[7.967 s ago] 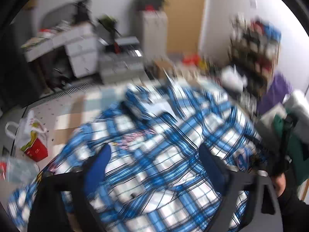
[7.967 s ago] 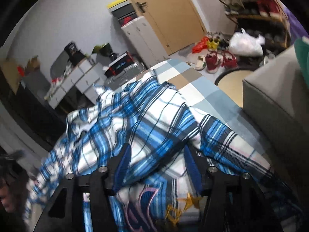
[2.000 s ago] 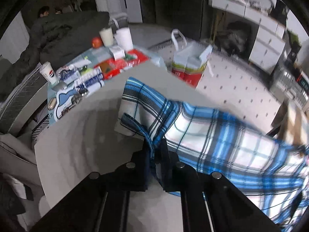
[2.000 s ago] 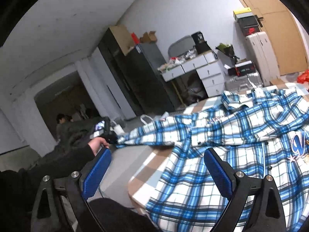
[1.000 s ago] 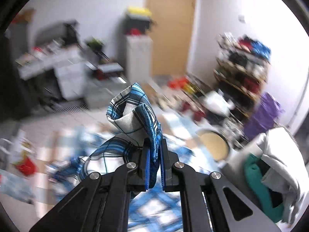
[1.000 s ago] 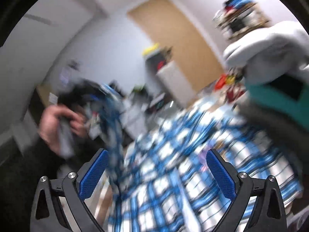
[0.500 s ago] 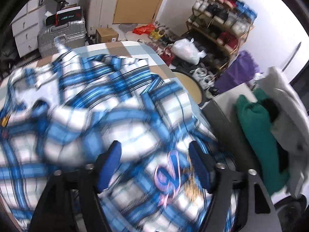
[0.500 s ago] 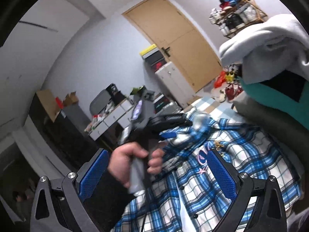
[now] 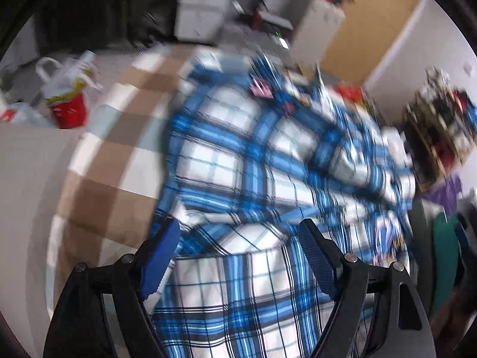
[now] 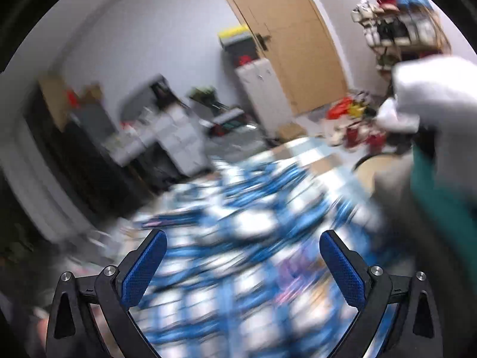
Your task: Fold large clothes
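Observation:
A blue and white plaid shirt (image 9: pixel 268 179) lies spread on a table covered by a checked cloth (image 9: pixel 113 155). A sleeve is folded across its front. My left gripper (image 9: pixel 238 250) is open just above the near part of the shirt, holding nothing. My right gripper (image 10: pixel 243 256) is open and empty above the same shirt (image 10: pixel 244 223), which is badly blurred in the right wrist view.
A red and white bag (image 9: pixel 68 101) stands on the floor at left. A grey sofa arm with green and white clothes (image 10: pixel 441 161) is at right. White drawers (image 10: pixel 179 137), a cabinet and a wooden door (image 10: pixel 295 38) are behind. A shoe rack (image 9: pixel 444 125) stands at far right.
My left gripper carried the sleeve over the shirt, let it go and opened; it now hovers lower over the near part. My right gripper stays open and has swung down toward the shirt.

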Demonstrator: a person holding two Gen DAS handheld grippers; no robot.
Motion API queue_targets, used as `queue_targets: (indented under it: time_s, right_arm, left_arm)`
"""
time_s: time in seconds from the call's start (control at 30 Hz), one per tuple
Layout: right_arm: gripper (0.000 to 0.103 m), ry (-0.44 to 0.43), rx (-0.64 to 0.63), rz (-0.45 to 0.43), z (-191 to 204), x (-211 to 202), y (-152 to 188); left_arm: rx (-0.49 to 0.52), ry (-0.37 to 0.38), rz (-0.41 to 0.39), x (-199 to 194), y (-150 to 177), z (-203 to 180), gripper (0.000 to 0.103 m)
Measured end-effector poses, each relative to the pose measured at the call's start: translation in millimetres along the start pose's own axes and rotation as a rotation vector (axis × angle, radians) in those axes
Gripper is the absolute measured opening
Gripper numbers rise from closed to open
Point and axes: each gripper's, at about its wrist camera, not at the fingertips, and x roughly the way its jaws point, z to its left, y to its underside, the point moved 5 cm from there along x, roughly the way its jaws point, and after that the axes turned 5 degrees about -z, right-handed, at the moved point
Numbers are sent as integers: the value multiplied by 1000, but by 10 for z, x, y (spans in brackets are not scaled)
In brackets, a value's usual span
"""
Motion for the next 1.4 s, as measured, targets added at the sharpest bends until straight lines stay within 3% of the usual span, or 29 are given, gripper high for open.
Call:
queue_targets:
  time_s: [0.07,0.1,0.17,0.27,0.33,0.4,0.5,0.57,0.73,0.8,0.9,1.0,1.1,1.17,1.23,1.27,1.3,1.4]
  right_arm:
    - [103,51,-67,100,-101,530,-196]
    - [103,121,-103,168,-180,852,-262]
    - [103,132,-154,281,-249,1351,-292]
    - [98,218,-201,405,-427,1803,-243]
    - [78,256,-235,456,-516,1987,-206]
    - [33,219,-272,504,-470,2045,-134]
    - [13,197,-441,507,-294,2004,-54]
    - [4,193,-552,426,-149,1917,-111]
    - [4,184,-554,166,31,1697,-559]
    - [4,227,-492,132,-53,1781,-689]
    - [4,303,-376,218,-381,2084,-651]
    - [5,363,-311,415,-671,2438,-344]
    - [9,404,-327,527,-828,2512,-84]
    - [12,416,-376,543,-834,2426,-43]
    - [38,436,-440,535,-819,2263,-59]
    - [62,436,-448,521,-829,2212,-92]
    - [74,411,-440,487,-820,2080,-130]
    - [75,349,-393,430,-762,1720,-170]
  left_arm:
    - [29,-38,-49,30,46,-116,78]
    - [46,-43,-46,113,60,-128,78]
    - [88,-61,-31,237,129,-225,78]
    - [138,-189,-38,422,47,-143,78]
    - [172,-190,-54,416,-51,-135,78]
    - [204,-232,-79,514,-124,-141,79]
    - [235,-281,-63,657,-154,-96,79]
    - [242,-278,-48,697,-131,-108,79]
    - [266,-332,-41,811,-142,-29,79]
    - [248,-346,-6,893,-113,72,79]
    - [193,-326,34,967,-98,181,79]
    - [207,-338,27,939,-119,212,79]
    - [221,-328,25,935,-129,241,83]
    - [224,-324,28,953,-152,258,86]
    - [221,-303,44,983,-196,320,85]
    - [223,-291,55,978,-208,346,85]
    - [228,-280,59,927,-206,342,85]
    - [254,-240,6,599,-195,337,85]
